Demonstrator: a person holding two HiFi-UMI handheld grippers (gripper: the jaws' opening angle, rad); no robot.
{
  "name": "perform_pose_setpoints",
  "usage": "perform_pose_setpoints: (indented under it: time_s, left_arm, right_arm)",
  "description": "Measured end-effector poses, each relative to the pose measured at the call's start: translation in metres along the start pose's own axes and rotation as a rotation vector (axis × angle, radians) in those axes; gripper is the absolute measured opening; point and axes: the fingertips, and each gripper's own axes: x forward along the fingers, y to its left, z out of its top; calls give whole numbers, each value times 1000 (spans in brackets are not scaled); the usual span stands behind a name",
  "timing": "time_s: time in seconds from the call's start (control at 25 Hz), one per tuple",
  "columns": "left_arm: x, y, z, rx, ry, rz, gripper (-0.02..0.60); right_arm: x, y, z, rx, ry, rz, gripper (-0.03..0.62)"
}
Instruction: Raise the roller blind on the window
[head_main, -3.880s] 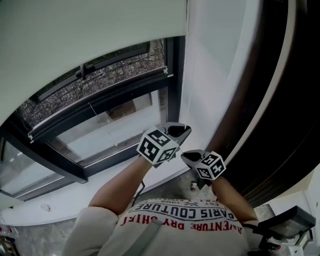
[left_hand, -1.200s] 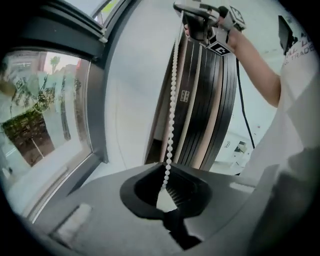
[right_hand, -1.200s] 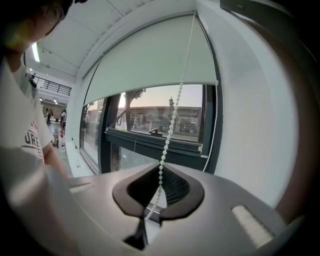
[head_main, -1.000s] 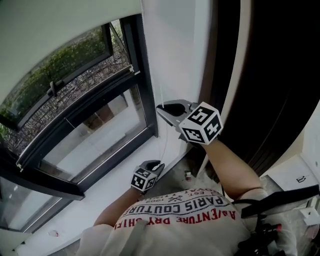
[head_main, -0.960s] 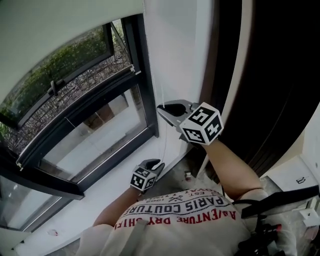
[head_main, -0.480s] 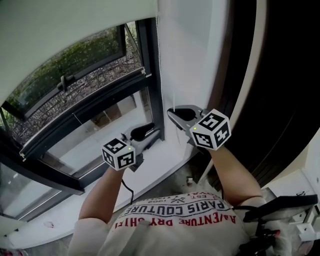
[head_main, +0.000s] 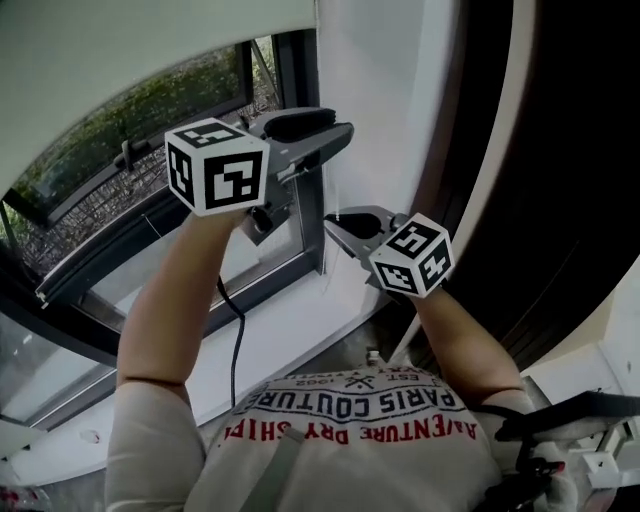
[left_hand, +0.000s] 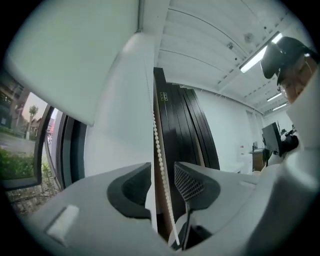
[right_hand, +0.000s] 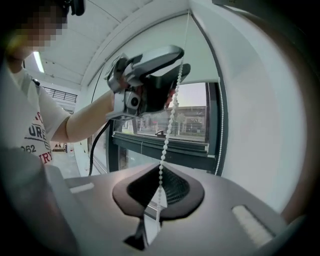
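Long white sill (head_main: 280, 325) under the window (head_main: 90, 200), going from 8 o'clock up to the middle. Just one tiny speck (head_main: 92, 436) on it, near its 8 o'clock end. Grey floor (head_main: 340, 362) right beside the sill at 6 o'clock, with a small white thing (head_main: 373, 355) lying on it.

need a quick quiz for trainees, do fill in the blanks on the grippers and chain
The right gripper is ___ on the chain.
The left gripper has its jaws ___, with the chain between them.
In the head view the left gripper is ___ than the right.
Missing: shut; open; higher.
The left jaws have just been opening.
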Motion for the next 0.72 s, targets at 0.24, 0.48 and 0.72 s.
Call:
perform_pose_setpoints:
  time_s: [0.24,0.48,0.72]
  left_arm:
    - [6,5,40,2,-41,-29,133]
    - [10,10,43,-21,-37,-34,46]
    - [14,7,41,-48,-38,-84,48]
  right_arm:
    - [2,1,-1,-17,14,5,8]
    - [3,0,-1,-17,29,11,8]
    - [3,1,-3,-16,37,11,6]
